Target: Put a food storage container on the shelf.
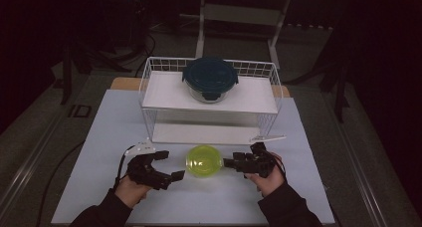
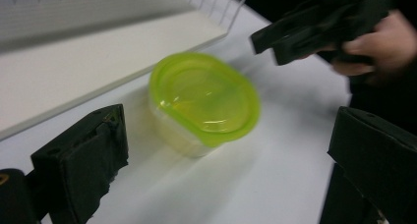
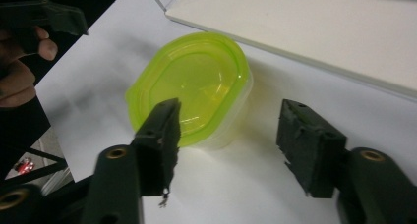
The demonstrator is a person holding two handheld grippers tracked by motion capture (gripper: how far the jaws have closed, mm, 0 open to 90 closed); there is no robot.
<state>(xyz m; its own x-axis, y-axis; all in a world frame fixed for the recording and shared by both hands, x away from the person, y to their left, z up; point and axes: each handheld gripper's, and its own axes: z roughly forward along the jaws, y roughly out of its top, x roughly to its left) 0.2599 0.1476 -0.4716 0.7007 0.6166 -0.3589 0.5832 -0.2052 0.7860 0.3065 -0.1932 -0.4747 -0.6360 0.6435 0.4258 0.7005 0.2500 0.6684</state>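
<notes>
The lime-lidded container (image 1: 204,161) sits on the table (image 1: 109,127), just before the wire rack (image 1: 149,82). My left gripper (image 1: 169,166) and right gripper (image 1: 230,162) flank it, jaws apart and empty, leaving room to close in from both sides.

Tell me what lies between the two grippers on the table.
The green-lidded container sits between the left gripper and the right gripper, touched by neither, as the high view shows.
</notes>
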